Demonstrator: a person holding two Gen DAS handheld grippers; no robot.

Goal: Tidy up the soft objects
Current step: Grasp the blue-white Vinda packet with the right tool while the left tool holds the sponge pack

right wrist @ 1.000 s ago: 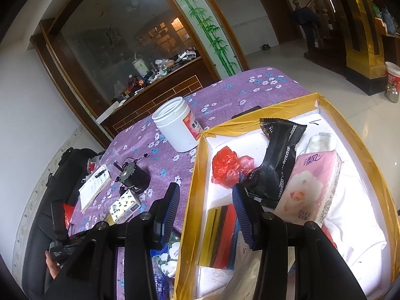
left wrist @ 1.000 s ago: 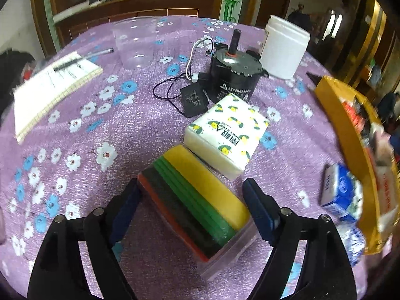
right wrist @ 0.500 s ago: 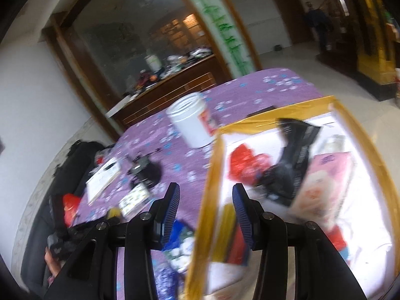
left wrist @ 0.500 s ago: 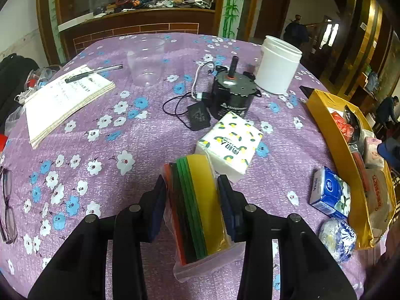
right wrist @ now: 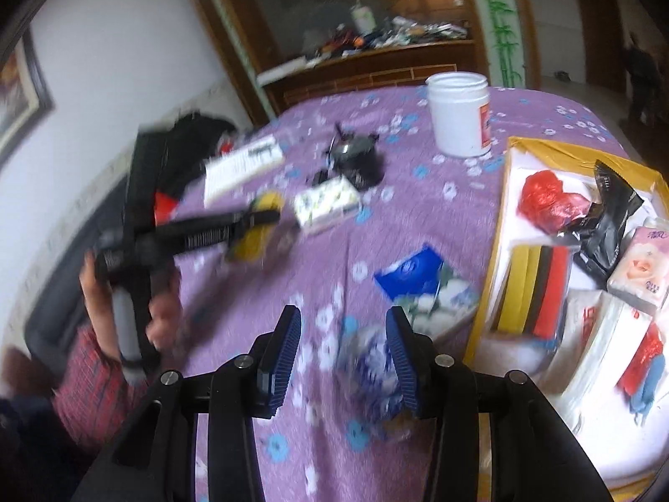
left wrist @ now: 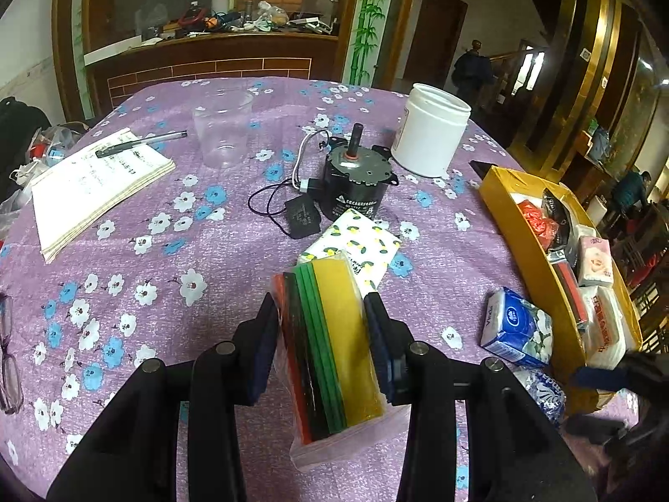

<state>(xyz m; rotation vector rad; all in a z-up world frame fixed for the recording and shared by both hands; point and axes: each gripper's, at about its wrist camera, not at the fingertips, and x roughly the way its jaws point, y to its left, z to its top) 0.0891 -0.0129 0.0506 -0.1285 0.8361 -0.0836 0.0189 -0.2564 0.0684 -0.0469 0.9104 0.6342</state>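
The blue tissue pack [left wrist: 516, 328] beside the yellow box carries the brand "Vinda" down one side; the motor [left wrist: 355, 186] has a white label with small print, too fine to read; the notebook [left wrist: 98, 182] shows handwriting that cannot be made out; the white jar [right wrist: 460, 115] has a red label, its characters blurred.

A purple floral tablecloth [left wrist: 234, 251] covers the round surface in a dim, wood-trimmed room. Behind it, a brick-patterned wooden counter [left wrist: 209, 62] holds clutter beneath a glass partition lit by a warm lamp. A painted bamboo panel [left wrist: 366, 21] stands beside a dark wooden door [left wrist: 435, 37]. Gold-trimmed pillars [left wrist: 585, 62] line the right side; a framed picture [right wrist: 21, 96] hangs on the white wall.
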